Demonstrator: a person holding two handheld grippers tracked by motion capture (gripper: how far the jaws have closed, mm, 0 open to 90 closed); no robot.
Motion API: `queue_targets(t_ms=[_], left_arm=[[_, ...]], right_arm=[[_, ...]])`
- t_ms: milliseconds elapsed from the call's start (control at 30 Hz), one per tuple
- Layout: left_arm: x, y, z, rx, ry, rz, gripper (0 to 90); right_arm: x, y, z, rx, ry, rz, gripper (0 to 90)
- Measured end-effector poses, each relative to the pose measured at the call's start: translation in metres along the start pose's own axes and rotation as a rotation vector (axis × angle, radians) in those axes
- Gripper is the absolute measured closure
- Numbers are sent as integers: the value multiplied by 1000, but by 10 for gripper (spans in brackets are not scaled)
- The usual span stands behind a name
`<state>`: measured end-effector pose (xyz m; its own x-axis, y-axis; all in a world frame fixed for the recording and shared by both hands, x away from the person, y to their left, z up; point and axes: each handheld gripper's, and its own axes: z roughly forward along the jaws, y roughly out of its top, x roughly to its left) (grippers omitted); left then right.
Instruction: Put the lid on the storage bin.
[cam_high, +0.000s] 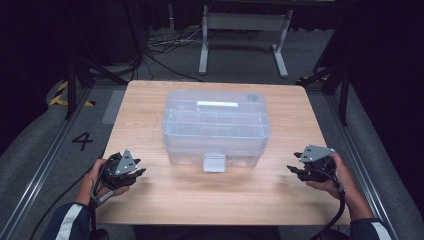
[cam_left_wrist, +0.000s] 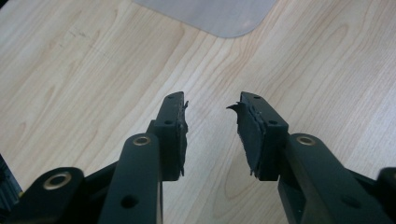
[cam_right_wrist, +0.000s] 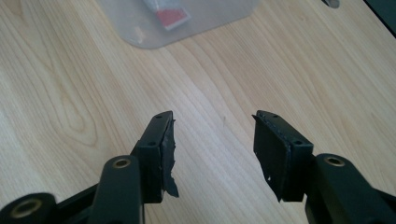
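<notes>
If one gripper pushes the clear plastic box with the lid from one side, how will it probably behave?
The clear plastic lidded box looks nearly empty, so it is probably light and would slide on the smooth wooden table rather than tip, being wide and low. Its thin walls may flex slightly, and glossy plastic could slip between pads.

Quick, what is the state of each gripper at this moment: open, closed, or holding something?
Left gripper: open, nothing between the jaws, above the bare table.
Right gripper: open, holding nothing, short of the clear plastic box.

Clear plastic box (cam_high: 216, 127) (red label inside) on pale wood-grain table (cam_high: 150, 195).
</notes>
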<state>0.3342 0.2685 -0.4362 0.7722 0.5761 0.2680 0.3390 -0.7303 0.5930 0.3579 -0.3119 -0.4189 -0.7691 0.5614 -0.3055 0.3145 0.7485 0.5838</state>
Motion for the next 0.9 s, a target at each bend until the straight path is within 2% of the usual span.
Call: queue_targets(t_ms=[167,300,333,400,500,567,600,633,700,733,767,867,900], left_arm=[[1,-10,1,-2,-5,-19,560],[2,-15,2,8,-8,-25,482],[2,-19,2,7,-19,-49,472],[2,-23,3,2,-25,-68,433],[3,-28,5,18,-7,-109,362],[4,-33,5,5,-14,-137,327],[4,-33,5,5,-14,-137,304],[5,-37,5,-7,-16,-158,304],[6,-41,6,-8,-9,-176,265],[7,-45,6,-20,-24,-199,248],[7,-48,6,-26,-38,-206,240],[7,-55,8,-34,-57,-231,213],[7,-55,8,-34,-57,-231,212]], right_arm=[[2,-15,2,7,-2,9,454],[3,-25,4,7,0,27,429],[4,-27,4,6,0,38,424],[4,-33,4,0,0,46,413],[5,-40,4,-15,9,72,388],[6,-46,5,-21,9,92,360],[6,-46,5,-21,9,92,360],[6,-48,6,-21,9,112,350],[6,-56,7,-37,17,149,322],[6,-59,8,-43,14,165,309],[6,-64,9,-48,14,193,295],[7,-75,12,-50,25,233,272],[7,-75,12,-50,25,233,272]])
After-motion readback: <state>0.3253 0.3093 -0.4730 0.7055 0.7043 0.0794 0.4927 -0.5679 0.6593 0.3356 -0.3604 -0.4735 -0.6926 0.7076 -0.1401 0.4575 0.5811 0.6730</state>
